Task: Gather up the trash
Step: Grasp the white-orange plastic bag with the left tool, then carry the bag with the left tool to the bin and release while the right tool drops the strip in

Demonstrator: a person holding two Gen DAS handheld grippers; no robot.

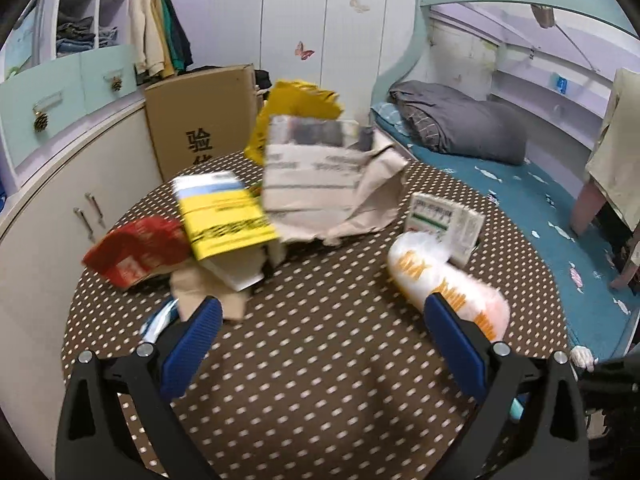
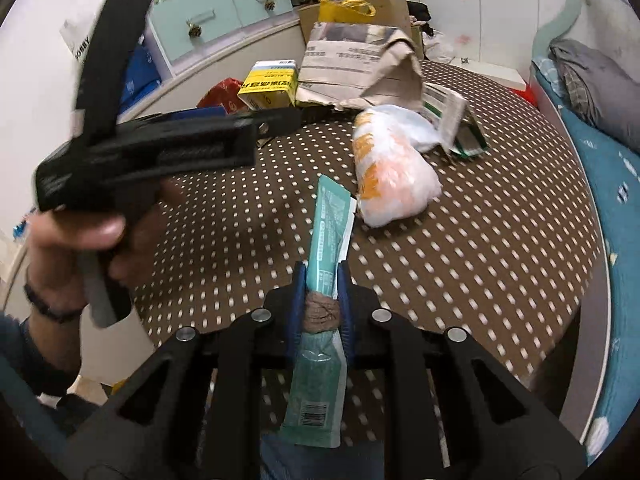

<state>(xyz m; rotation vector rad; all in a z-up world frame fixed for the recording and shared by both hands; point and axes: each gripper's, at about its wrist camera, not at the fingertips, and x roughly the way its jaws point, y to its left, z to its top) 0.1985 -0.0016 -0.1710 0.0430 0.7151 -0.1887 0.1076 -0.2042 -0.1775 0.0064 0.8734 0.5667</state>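
1. One piece is in hand: the right claw [image 2: 322,280] is clamped tight on a long teal sachet wrapper [image 2: 329,236], flat and glossy, with a brown wad showing between the blue pads. It hangs above the near edge of the surface [image 2: 460,240].

2. The left claw [image 1: 320,324] is gaping wide with nothing between its ribbed blue pads, and it hovers low over the dotted cloth. In the right view it is a blurred black frame gripped by the person's hand [image 2: 84,240].

3. Plenty left, I'd say. No bin shows from either angle, so I can't tell where the collected stuff goes.

4. Nearest the left claw lies a puffy plastic bag [image 1: 444,276], translucent white with orange print, soft and crinkly.

5. Just behind it, a small white-and-green carton [image 1: 444,220], stiff card, standing on edge.

6. At the back, a torn brown paper bag [image 1: 332,192], creased and slumped, with a yellow bag [image 1: 296,108] behind it.

7. To the left, a yellow box [image 1: 228,216], rigid and squared, leaning over a crumpled red packet [image 1: 136,248].

8. The bulk of the trash is untouched.
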